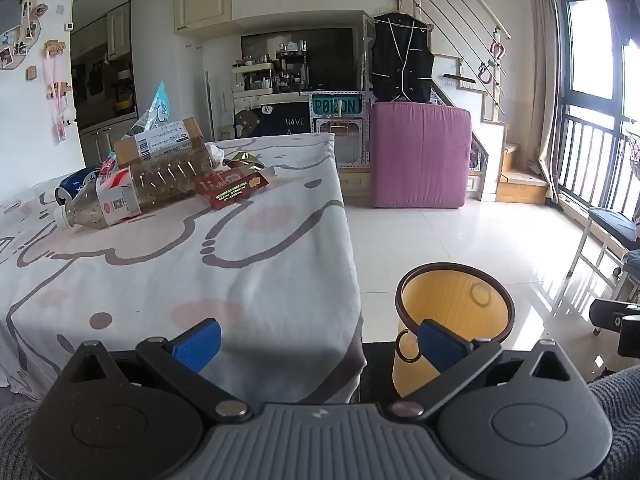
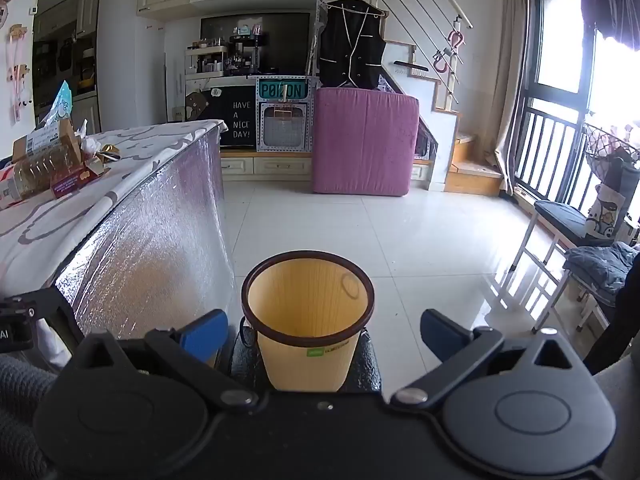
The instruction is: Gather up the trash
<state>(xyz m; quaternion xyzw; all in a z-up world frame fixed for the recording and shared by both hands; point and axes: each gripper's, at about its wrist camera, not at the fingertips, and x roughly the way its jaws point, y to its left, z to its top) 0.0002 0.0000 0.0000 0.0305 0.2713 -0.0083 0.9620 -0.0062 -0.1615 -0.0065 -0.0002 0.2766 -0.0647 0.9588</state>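
1. Both tools are seen empty at the near end of a cloth-covered bench (image 1: 248, 264): the left hand-held gripper (image 1: 320, 340) is held with its blue pads spread wide, and the right hand-held gripper (image 2: 324, 330) is likewise spread, nothing between its fingers.

2. The trash is gathered in one heap at the bench's far left corner, well apart from both tools and up and to the left of the left one, which is judged the nearer.

3. In the heap, a clear plastic bottle (image 1: 140, 192) is laid on its side, its long axis running from its cap at lower left up to the right; a red packet (image 1: 232, 186) lies just beside it, with a cardboard box (image 1: 160, 142), a blue can (image 1: 76, 186) and a blue snack bag (image 1: 154, 108) behind.

4. A yellow wastebasket (image 2: 308, 320) is stood upright on the floor beside the bench's near corner, directly ahead of the right tool; no trash is seen inside it, though its bottom is not shown.

5. Nothing appears collected yet.
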